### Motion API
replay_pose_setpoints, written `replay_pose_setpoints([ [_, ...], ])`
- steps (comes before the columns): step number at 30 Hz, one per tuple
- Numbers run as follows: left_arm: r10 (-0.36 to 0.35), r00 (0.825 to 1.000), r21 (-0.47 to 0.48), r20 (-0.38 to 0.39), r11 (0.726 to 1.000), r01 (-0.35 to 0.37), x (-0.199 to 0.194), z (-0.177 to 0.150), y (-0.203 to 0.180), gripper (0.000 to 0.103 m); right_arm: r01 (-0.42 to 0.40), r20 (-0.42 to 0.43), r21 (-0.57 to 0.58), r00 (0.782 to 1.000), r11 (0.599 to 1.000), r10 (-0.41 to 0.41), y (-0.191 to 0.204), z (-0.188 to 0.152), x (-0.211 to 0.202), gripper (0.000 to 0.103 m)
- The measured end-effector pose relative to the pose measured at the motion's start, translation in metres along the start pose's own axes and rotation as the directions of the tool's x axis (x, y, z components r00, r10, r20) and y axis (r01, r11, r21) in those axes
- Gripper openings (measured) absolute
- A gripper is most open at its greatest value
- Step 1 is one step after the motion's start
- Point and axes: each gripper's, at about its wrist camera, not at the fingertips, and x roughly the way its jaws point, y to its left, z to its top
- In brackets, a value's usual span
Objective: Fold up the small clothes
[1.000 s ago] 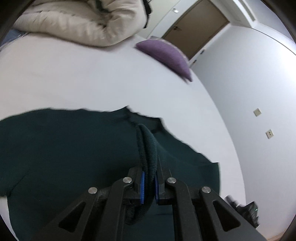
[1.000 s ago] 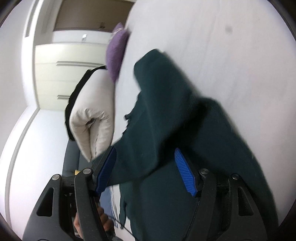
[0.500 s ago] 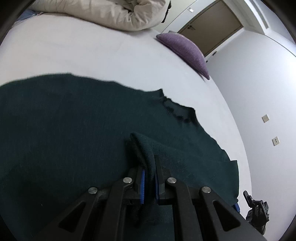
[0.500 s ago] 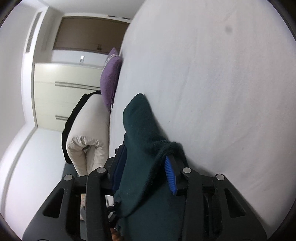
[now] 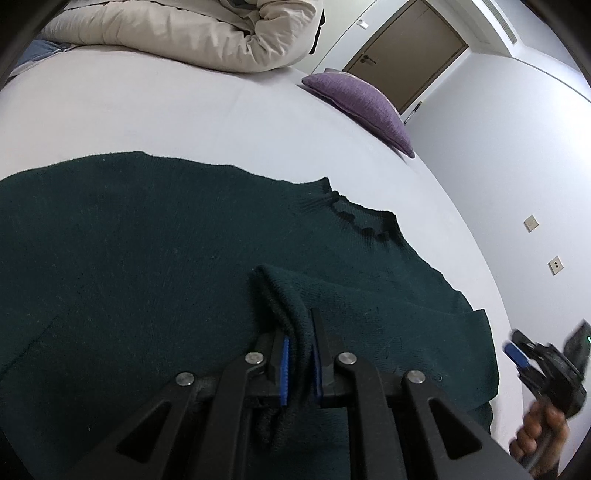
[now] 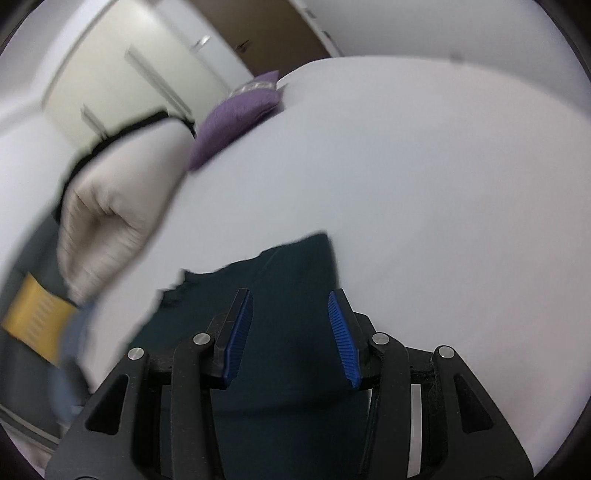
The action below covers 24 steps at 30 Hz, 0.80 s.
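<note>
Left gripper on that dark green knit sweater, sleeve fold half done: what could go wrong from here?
1. The left gripper pinches the cuff of the dark green knit sweater; the jaws are opening, so the knit could snag on the blue pads and drag the sleeve off.
2. The right gripper is open, holding nothing, leaving the sweater's body free to shift on the smooth white bed sheet.

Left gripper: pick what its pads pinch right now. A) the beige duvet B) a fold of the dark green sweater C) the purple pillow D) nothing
B: the left gripper has its blue pads closed on a raised fold of the sweater, which lies on the bed; the pillow and duvet lie far off.
</note>
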Motion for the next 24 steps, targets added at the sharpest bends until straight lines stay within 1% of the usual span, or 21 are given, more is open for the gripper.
replay_pose_setpoints([
  [2,-0.001,1.000,0.007,0.004,1.000,0.001,0.001,-0.001,0.000,0.013,0.006,-0.032,-0.077,0.999,0.997,-0.008,0.013,0.005,0.022,0.033],
  [3,-0.001,1.000,0.011,0.006,1.000,0.001,0.001,-0.002,0.001,0.013,0.027,-0.055,-0.106,0.998,0.994,-0.033,0.015,0.006,0.036,0.032],
  [4,-0.002,1.000,0.012,0.010,1.000,0.002,0.002,-0.003,0.001,0.013,0.058,-0.072,-0.113,0.995,0.992,-0.067,0.013,0.006,0.047,0.028],
  [5,-0.006,1.000,0.010,0.012,1.000,0.006,0.002,-0.003,0.001,0.013,0.093,-0.083,-0.107,0.991,0.990,-0.102,0.007,0.007,0.058,0.021],
  [6,-0.010,1.000,0.008,0.014,1.000,0.010,0.002,-0.003,0.002,0.013,0.107,-0.074,-0.098,0.991,0.989,-0.114,0.001,0.009,0.065,0.015],
  [7,-0.016,1.000,0.004,0.015,1.000,0.016,0.002,-0.003,0.004,0.013,0.116,-0.055,-0.086,0.991,0.990,-0.121,-0.007,0.013,0.068,0.006],
  [8,-0.023,1.000,0.001,0.018,1.000,0.023,0.003,-0.003,0.005,0.013,0.115,-0.044,-0.064,0.992,0.991,-0.118,-0.014,0.017,0.069,0.001],
  [9,-0.028,0.999,-0.002,0.020,1.000,0.028,0.003,-0.003,0.006,0.013,0.103,-0.043,-0.031,0.994,0.994,-0.104,-0.021,0.021,0.069,0.000],
  [10,-0.033,0.999,-0.006,0.021,0.999,0.033,0.004,-0.004,0.007,0.013,0.113,-0.038,-0.013,0.993,0.994,-0.113,-0.026,0.025,0.069,0.000],
  [12,-0.040,0.999,-0.011,0.022,0.999,0.040,0.003,-0.005,0.008,0.013,0.179,-0.019,-0.022,0.984,0.984,-0.179,-0.032,0.030,0.068,0.000],
  [14,-0.047,0.999,-0.013,0.023,0.999,0.047,0.002,-0.005,0.009,0.013,0.175,-0.031,0.019,0.984,0.984,-0.175,-0.041,0.035,0.064,0.000],
  [15,-0.050,0.998,-0.017,0.022,0.999,0.050,0.002,-0.005,0.010,0.013,0.194,-0.022,0.015,0.981,0.981,-0.193,-0.039,0.036,0.058,0.000],
  [16,-0.049,0.999,-0.016,0.023,0.999,0.050,0.002,-0.005,0.009,0.013,0.197,-0.003,0.010,0.980,0.980,-0.197,-0.035,0.035,0.049,0.006],
  [17,-0.048,0.999,-0.015,0.024,0.999,0.048,0.002,-0.005,0.009,0.013,0.172,0.010,0.008,0.985,0.985,-0.172,-0.029,0.035,0.042,0.008],
  [18,-0.047,0.999,-0.014,0.024,0.999,0.047,0.002,-0.005,0.009,0.013,0.129,0.016,-0.002,0.991,0.992,-0.129,-0.022,0.033,0.035,0.008],
  [20,-0.044,0.999,-0.011,0.025,0.999,0.044,0.002,-0.005,0.009,0.014,0.077,0.022,-0.069,0.997,0.995,-0.076,-0.001,0.030,0.028,0.008],
  [22,-0.050,0.998,-0.017,0.024,0.999,0.051,0.003,-0.004,0.010,0.014,0.078,0.010,-0.131,0.997,0.988,-0.077,0.017,0.026,0.035,0.008],
  [24,-0.055,0.998,-0.019,0.025,0.998,0.056,0.003,-0.004,0.011,0.014,0.099,-0.046,-0.143,0.993,0.985,-0.106,0.020,0.025,0.056,0.010],
])
